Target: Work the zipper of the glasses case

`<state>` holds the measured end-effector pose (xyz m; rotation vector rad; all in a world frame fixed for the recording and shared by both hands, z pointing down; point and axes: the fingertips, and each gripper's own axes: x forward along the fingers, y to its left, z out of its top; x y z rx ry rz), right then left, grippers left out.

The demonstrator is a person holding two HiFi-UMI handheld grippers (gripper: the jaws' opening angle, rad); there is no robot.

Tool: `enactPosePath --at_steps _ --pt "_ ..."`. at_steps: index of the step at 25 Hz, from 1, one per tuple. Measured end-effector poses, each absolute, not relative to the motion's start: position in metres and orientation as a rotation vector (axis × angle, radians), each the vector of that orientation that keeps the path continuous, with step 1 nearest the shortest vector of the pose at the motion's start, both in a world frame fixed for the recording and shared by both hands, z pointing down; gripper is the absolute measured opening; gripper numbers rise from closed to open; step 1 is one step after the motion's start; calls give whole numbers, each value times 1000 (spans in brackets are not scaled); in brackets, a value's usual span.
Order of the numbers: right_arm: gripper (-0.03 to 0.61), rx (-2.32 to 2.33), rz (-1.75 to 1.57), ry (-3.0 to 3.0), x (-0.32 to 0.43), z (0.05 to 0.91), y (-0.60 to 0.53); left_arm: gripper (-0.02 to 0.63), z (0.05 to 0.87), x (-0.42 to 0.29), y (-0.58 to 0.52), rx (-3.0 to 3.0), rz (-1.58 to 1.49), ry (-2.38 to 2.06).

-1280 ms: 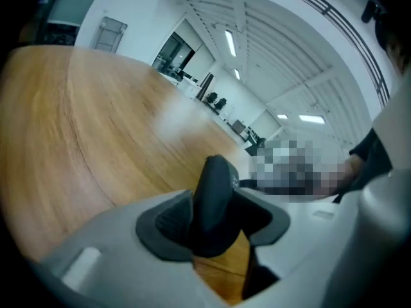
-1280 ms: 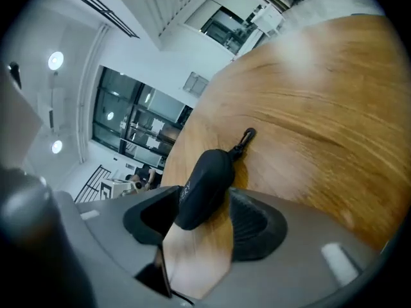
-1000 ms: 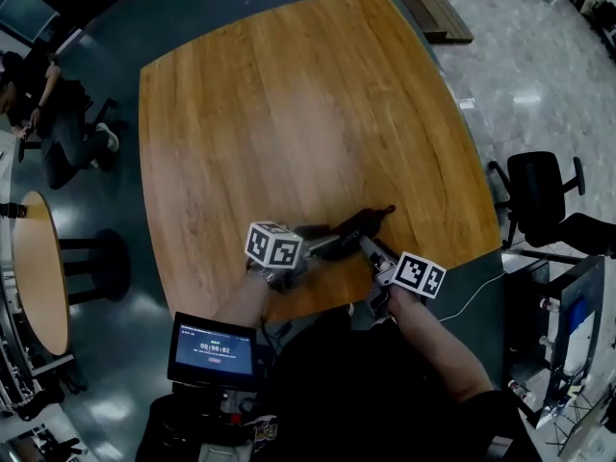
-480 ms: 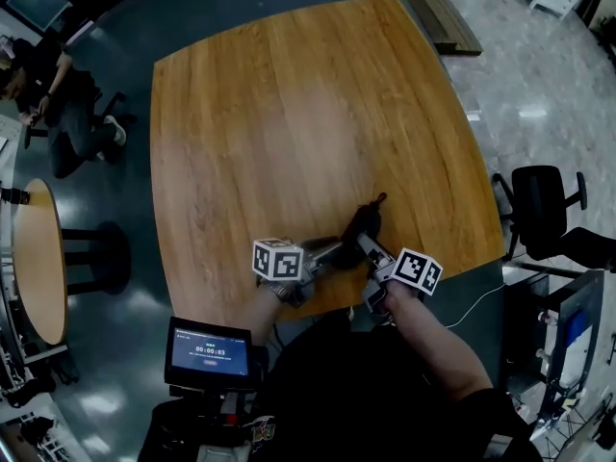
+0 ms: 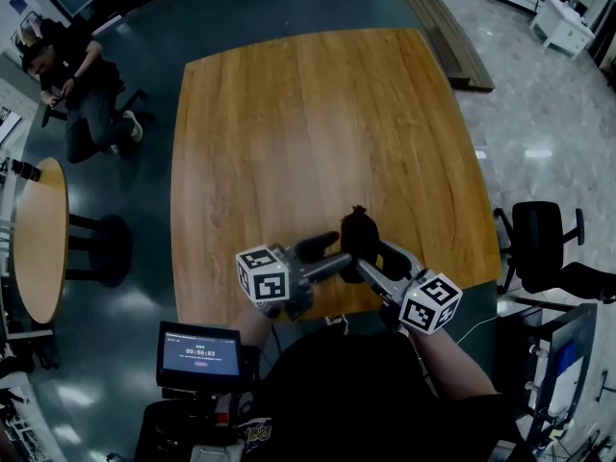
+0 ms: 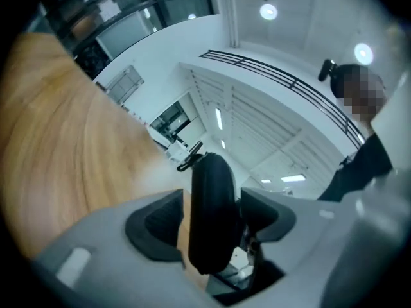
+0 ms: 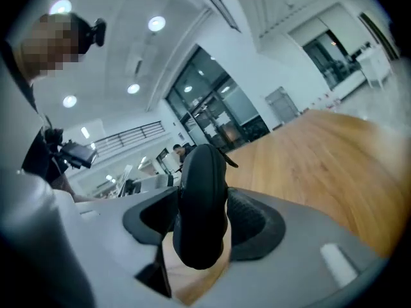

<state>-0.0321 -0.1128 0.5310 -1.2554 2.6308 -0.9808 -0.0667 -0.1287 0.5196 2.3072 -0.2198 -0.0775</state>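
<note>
Left gripper at 8 o'clock and right gripper at 5 both pinch the glasses case. I judge it light, stiff-shelled, slippery; I'd grab its tab.

Zipper on glasses case too dark and small to read in any view; case's lower end hidden behind left gripper and right gripper bodies.

The right gripper is clamping the black glasses case between its two dark pads, with the case standing on edge. A small pull tab is sticking out near its top. The wooden table is stretching away on the right.
</note>
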Motion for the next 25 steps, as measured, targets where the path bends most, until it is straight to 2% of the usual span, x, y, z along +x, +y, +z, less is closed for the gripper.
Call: enactPosePath --at_steps 5,15,21,23,25 --pt "235 -1185 -750 2793 -43 491 -100 273 472 -54 -119 2473 -100 -253" --pt "216 -1003 -677 2891 -14 454 -73 286 427 -17 -93 2589 -261 -387" --pt "218 -910 -547 2923 -11 436 -72 282 405 -20 -94 2620 -377 -570" --pt "238 -885 -569 2897 1 435 -70 282 402 -21 -96 2643 -380 -660" --pt "221 -961 -553 2839 25 429 -75 282 402 -23 -99 2692 -308 -782"
